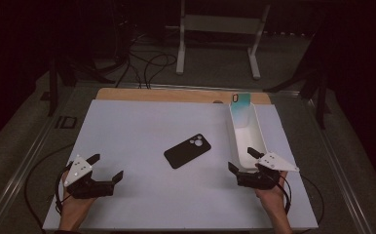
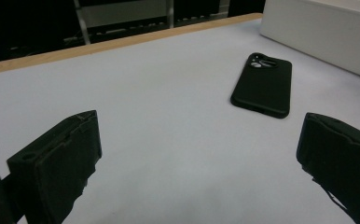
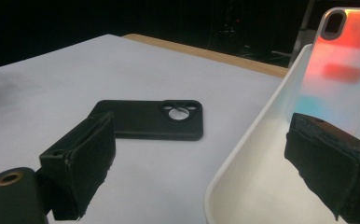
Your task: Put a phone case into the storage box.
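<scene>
I see my left gripper (image 1: 103, 168) wide open, holding nothing. Right gripper (image 1: 242, 161) open astride the white tray's (image 1: 261, 139) near wall. Black phone case (image 1: 187, 150) flat mid-table between them.

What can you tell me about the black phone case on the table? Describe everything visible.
The black phone case is a matte, rubbery-looking shell with rounded corners and a camera cut-out holding several round holes at one end. It lies flat, back up, near the middle of the white table, turned diagonally, cut-out end towards the white tray. Nothing touches it but the table.
</scene>
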